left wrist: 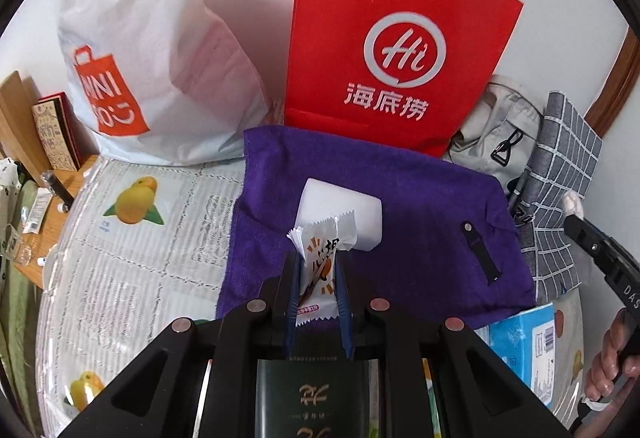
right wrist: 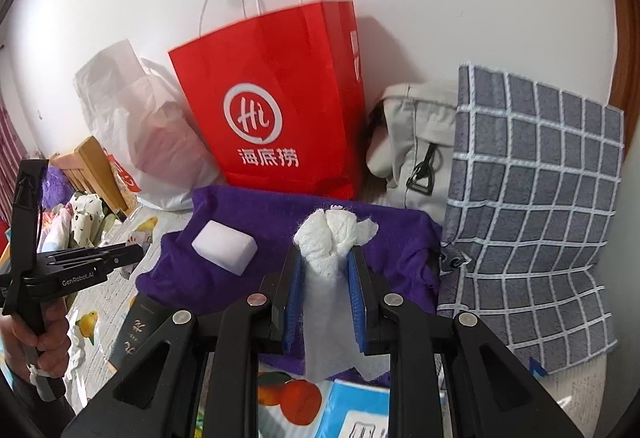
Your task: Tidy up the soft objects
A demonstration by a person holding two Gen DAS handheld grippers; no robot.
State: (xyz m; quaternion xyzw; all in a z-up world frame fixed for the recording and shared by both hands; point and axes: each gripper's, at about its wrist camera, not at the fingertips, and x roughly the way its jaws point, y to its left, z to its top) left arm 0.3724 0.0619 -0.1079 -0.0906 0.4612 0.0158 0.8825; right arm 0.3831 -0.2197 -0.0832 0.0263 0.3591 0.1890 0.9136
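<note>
Jaws of left gripper [left wrist: 318, 278] clamped a snack packet [left wrist: 320, 270]; right gripper [right wrist: 326, 278] pinched a crumpled tissue [right wrist: 330, 238], both above purple towel [left wrist: 420, 205].

- The tall red paper carrier bag [left wrist: 400, 37] with white cord handles bears a white ring logo reading "Hi" and, beneath it, the Chinese characters "海底捞".
- The white crinkled plastic bag [left wrist: 152, 49] carries an orange bag-shaped emblem with white letters, "NI" and "O" legible; the rest is creased.
- The black handheld tongs [right wrist: 86, 272] at the left of the right wrist view are printed "GenRobot.AI" in white.
- The white snack wrapper [left wrist: 320, 262] shows Chinese characters, too small to read.
</note>
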